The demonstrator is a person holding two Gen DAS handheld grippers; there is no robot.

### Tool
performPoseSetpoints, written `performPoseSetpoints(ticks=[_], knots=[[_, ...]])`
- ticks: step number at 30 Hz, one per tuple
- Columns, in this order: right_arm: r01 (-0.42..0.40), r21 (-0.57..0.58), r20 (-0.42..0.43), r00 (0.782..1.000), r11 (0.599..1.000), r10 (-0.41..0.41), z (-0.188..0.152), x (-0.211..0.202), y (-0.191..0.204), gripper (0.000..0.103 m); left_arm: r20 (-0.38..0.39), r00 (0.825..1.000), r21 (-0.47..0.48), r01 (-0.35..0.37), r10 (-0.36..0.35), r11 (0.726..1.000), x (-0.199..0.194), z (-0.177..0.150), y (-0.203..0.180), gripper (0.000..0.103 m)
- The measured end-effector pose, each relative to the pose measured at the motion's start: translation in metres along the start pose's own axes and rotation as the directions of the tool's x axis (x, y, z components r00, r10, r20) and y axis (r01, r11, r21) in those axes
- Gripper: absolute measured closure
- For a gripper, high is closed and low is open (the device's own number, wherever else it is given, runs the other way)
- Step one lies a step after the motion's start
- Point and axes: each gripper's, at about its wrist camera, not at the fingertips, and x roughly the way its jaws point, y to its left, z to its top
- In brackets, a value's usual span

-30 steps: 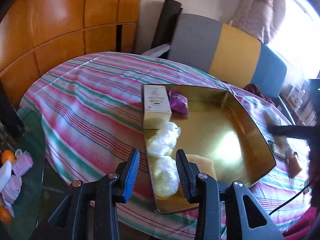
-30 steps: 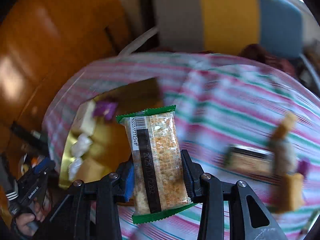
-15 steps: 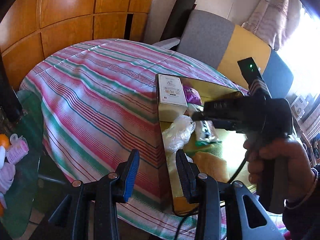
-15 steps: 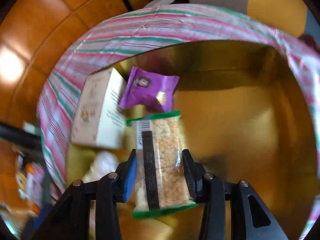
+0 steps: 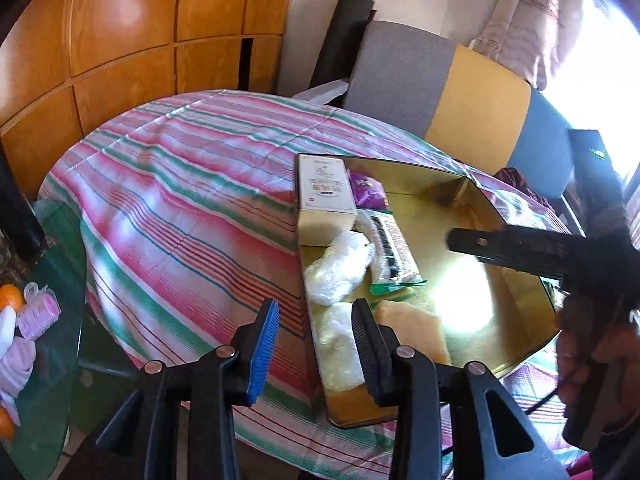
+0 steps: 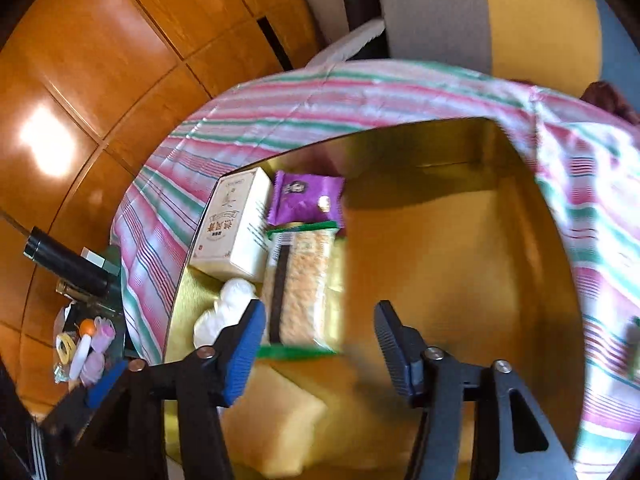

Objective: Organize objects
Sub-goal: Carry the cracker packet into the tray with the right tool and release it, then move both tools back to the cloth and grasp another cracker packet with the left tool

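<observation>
A gold tray (image 5: 440,188) (image 6: 460,148) sits on the striped tablecloth. It holds a white box (image 5: 326,192) (image 6: 232,228), a purple packet (image 5: 368,192) (image 6: 306,200), white plastic-wrapped pieces (image 5: 340,266) (image 6: 224,312) and a yellow piece (image 5: 412,328). A green-edged snack bar (image 5: 390,250) (image 6: 302,284) lies flat beside the box. My right gripper (image 6: 320,344) (image 5: 452,240) hovers over the bar's near end. Its jaws are opening and the pads are off the wrapper. My left gripper (image 5: 316,344) hangs at the tray's near corner, with a narrow gap and nothing held.
A chair (image 5: 440,92) with a grey, yellow and blue back stands behind the table. Wooden wall panels (image 5: 120,40) are on the left. A glass side table (image 5: 36,320) low on the left holds oranges and pink items. A person's hand (image 5: 576,356) holds the right gripper.
My right gripper brought the snack bar from over the cloth into the tray, lowered it and let go. The bar now lies beside the white box. The left gripper stayed put.
</observation>
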Motion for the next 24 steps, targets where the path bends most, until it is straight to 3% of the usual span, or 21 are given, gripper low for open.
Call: performPoseSetpoints(ticks=[6,14,24], knots=[[0.04,0.006,0.071,0.997,0.999,-0.04,-0.024,-0.048,-0.03,0.039,0.015,1.0,0.065,0.017,-0.018,0.998,-0.009,-0.005,-0.022,0.066],[0.148,0.067,0.138,0.978,0.987,-0.156,-0.05,-0.108,-0.09,0.037,0.033,0.999,0.166,0.034,-0.04,0.986,-0.017,-0.01,-0.057,0.065],[0.308,0.209,0.187,0.919,0.928,-0.347,-0.069,-0.179,-0.187,0.031,0.017,0.997,0.293,0.072,-0.081,0.953,-0.02,-0.018,-0.104,0.065]])
